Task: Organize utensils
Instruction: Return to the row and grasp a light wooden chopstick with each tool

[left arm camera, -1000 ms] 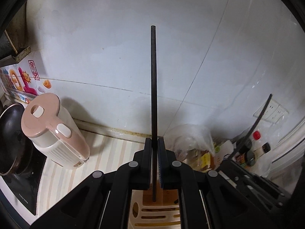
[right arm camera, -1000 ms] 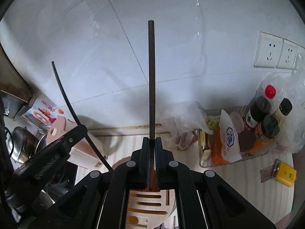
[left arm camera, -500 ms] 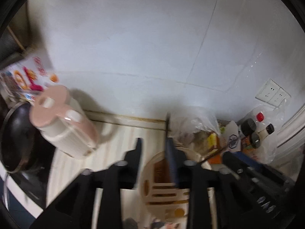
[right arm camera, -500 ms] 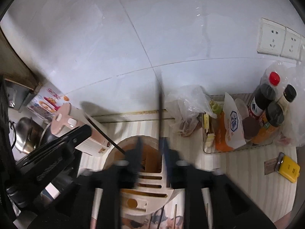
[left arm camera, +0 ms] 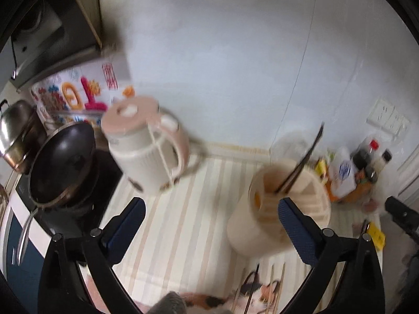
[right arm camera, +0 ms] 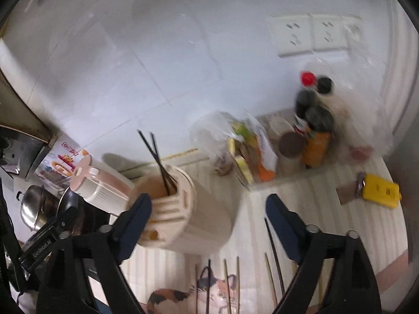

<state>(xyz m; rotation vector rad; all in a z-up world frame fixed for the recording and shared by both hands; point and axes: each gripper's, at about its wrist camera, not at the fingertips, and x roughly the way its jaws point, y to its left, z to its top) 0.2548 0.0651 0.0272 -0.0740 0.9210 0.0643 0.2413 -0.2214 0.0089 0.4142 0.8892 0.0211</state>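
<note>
Cream plastic utensil holder (right arm camera: pixel 183 209), cylindrical, slotted at its top, stands on the striped beige-and-white counter (left arm camera: pixel 183 222). We list two dark thin chopsticks (right arm camera: pixel 159 162) leaning inside it, crossed near their upper ends. More chopsticks (right arm camera: pixel 273 256), dark and pale wood, lie loose on the counter beside a cat-print mat (right arm camera: pixel 209 287) in front of the holder.

We record the left gripper (left arm camera: pixel 209 217) with its blue ribbed pads wide apart, jaws opening, nothing between them but bare counter; the holder sits behind its right finger. The right gripper (right arm camera: pixel 209 209) likewise spreads, jaws opening, grasping nothing; the holder sits behind its left finger.

Left view alone gives us the dark wok (left arm camera: pixel 62 162), a steel pot (left arm camera: pixel 13 130) and the range hood (left arm camera: pixel 52 26). The pink-lidded white kettle (left arm camera: pixel 146 151) shows in both views. Right view alone shows us clearly the wall sockets (right arm camera: pixel 314 36), sauce bottles (right arm camera: pixel 311 120), plastic bags (right arm camera: pixel 217 136) and a yellow box (right arm camera: pixel 379 191).

Walls are glossy white tile, blurred throughout.
</note>
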